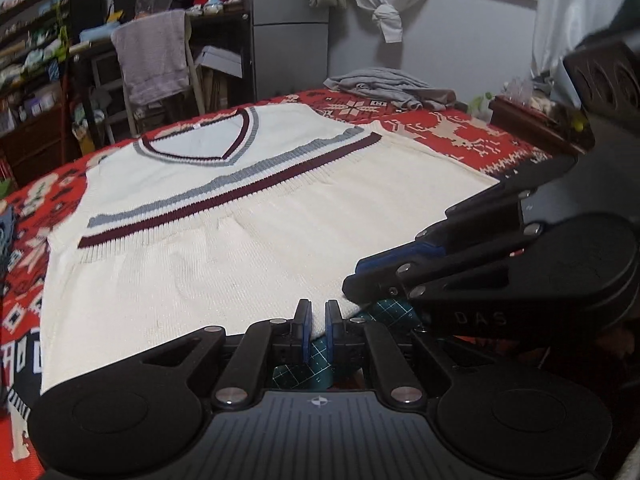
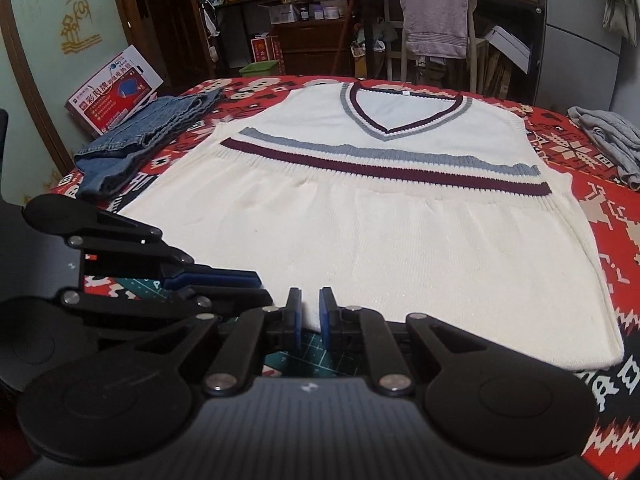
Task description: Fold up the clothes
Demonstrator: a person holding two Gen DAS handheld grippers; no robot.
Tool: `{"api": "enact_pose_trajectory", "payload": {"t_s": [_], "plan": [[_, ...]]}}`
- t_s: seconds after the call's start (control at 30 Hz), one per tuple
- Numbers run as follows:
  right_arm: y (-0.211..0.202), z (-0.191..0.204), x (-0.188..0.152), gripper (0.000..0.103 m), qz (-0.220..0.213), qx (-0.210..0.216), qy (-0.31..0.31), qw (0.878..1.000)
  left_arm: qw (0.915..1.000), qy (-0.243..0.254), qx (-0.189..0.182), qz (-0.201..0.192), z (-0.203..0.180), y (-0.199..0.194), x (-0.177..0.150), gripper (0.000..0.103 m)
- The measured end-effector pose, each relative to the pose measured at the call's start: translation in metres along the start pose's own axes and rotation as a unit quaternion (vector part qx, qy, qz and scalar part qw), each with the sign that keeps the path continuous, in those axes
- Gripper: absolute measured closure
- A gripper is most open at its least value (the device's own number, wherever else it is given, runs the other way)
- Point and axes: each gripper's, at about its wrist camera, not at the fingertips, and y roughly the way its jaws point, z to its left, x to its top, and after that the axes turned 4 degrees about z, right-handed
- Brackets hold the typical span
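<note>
A cream knitted vest (image 2: 400,248) lies flat on a table covered by a red patterned cloth (image 2: 592,208). Its V-neck (image 2: 400,116), trimmed in maroon and grey, points away from both cameras. The hem band, carrying 1 maroon stripe (image 2: 380,168) and 1 grey stripe, lies across the chest below the neck, so the lower part of the vest is folded up over the upper part.

The left gripper (image 1: 318,316) sits at the near folded edge of the vest. Its 2 blue-padded fingers (image 1: 305,320) stand close together with a strip of cream knit pinched between them. The right gripper (image 2: 310,310) sits at the same near edge, just beside the left one, and its 2 fingers likewise clamp a strip of the cream fabric.

In the left wrist view, the right gripper (image 1: 360,276) enters from the right side. In the right wrist view, the left gripper (image 2: 256,284) enters from the left side. A green cutting mat (image 2: 320,346) shows beneath the near edge.

Folded denim (image 2: 144,144) lies on the cloth to the left of the vest. A crumpled grey garment (image 1: 396,88) lies at the far right corner. A chair draped with a towel (image 2: 436,16) stands beyond the table.
</note>
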Motion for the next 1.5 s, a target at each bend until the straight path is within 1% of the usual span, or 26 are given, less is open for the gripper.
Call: {"api": "enact_pose_trajectory", "payload": {"t_s": [0.17,0.37,0.53,0.67,0.83,0.97,1.07,1.17,1.27,1.5], "plan": [[-0.007,-0.009,-0.005,0.093,-0.002,-0.019,-0.004,1.000,0.9999,-0.015,-0.005,0.002,0.008,-0.002,0.001,0.096],[-0.021,-0.049,-0.013,0.093,-0.002,-0.054,0.054,0.997,0.9995,-0.030,-0.007,0.004,0.012,-0.006,-0.001,0.096],[-0.034,-0.088,-0.022,0.093,-0.005,-0.082,0.109,0.991,0.9993,-0.037,-0.010,0.005,0.013,-0.007,-0.002,0.096],[-0.041,-0.112,-0.031,0.093,-0.004,-0.113,0.133,0.985,0.9991,-0.041,-0.011,0.007,0.013,-0.006,-0.001,0.096],[-0.049,-0.140,-0.037,0.093,-0.012,-0.141,0.169,0.976,0.9989,-0.046,-0.008,0.007,0.015,-0.008,-0.002,0.096],[-0.052,-0.152,-0.037,0.093,-0.016,-0.158,0.178,0.971,0.9983,-0.058,-0.001,0.008,0.021,-0.010,-0.004,0.096],[-0.051,-0.150,-0.036,0.093,-0.013,-0.159,0.172,0.972,0.9967,-0.080,0.007,0.012,0.030,-0.013,-0.006,0.096],[-0.049,-0.144,-0.033,0.092,-0.011,-0.162,0.157,0.974,0.9936,-0.111,0.015,0.014,0.044,-0.018,-0.010,0.096],[-0.048,-0.143,-0.033,0.092,-0.010,-0.162,0.154,0.975,0.9887,-0.147,0.021,0.019,0.060,-0.025,-0.015,0.096],[-0.050,-0.146,-0.034,0.092,-0.012,-0.161,0.162,0.974,0.9720,-0.229,0.042,0.031,0.095,-0.045,-0.032,0.096]]}}
